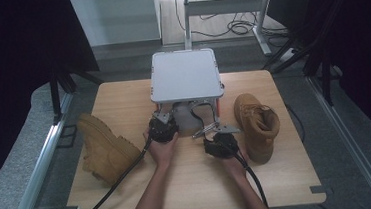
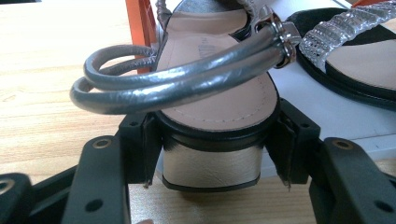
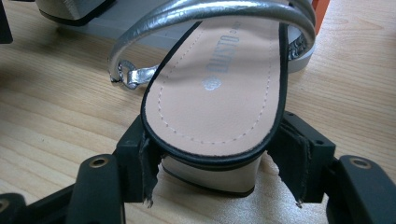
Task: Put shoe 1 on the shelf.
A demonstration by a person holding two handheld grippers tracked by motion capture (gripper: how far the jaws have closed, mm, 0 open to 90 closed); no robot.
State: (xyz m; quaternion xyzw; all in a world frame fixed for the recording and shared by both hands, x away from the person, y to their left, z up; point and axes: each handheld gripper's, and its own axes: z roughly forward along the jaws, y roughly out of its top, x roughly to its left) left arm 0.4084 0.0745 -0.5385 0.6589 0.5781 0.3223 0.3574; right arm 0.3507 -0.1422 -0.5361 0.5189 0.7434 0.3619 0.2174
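Observation:
In the left gripper view my left gripper (image 2: 212,154) is shut on the heel of a silver strappy sandal (image 2: 219,93); both pads press the heel's sides. The right gripper (image 3: 215,168) is shut on the heel end of a matching silver sandal (image 3: 219,88), its pads against the black sole edge just above the wooden table. From the high view both grippers, left (image 1: 164,121) and right (image 1: 212,132), sit side by side at the front of a small grey shelf rack (image 1: 186,74), with the sandals (image 1: 197,116) partly under its top.
A tan boot (image 1: 104,148) lies on its side at the table's left; a second tan boot (image 1: 258,124) stands at the right. A black sandal with a glittery strap (image 2: 345,51) rests on the rack's lower shelf (image 2: 327,112). An orange rack leg (image 2: 140,18) stands close by.

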